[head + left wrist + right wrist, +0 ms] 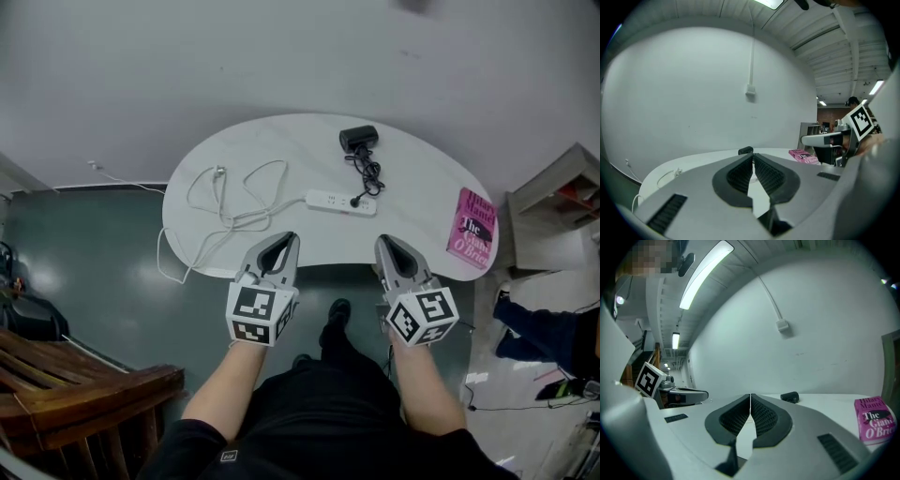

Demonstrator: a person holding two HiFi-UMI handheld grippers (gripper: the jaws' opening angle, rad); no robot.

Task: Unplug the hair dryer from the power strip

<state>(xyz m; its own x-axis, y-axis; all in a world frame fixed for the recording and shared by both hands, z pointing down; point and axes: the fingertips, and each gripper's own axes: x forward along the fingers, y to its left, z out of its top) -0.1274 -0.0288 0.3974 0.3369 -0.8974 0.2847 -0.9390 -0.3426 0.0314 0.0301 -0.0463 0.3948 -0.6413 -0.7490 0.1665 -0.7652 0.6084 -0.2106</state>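
A black hair dryer (pixel 358 139) lies at the far side of the white table (pixel 281 141). Its coiled black cord runs to a plug (pixel 355 201) seated in the white power strip (pixel 340 202). My left gripper (pixel 291 236) hovers at the table's near edge, left of the strip, shut and empty. My right gripper (pixel 381 241) hovers at the near edge just in front of the strip, also shut and empty. The dryer (pixel 745 150) shows beyond the tips in the left gripper view, and the dryer (pixel 790 397) appears again in the right gripper view.
The strip's loose white cable (pixel 230 199) loops over the table's left half and hangs off the edge. A pink book (pixel 472 228) lies at the right end. A wooden bench (pixel 75 375) stands at lower left, grey shelving (pixel 562 192) at right.
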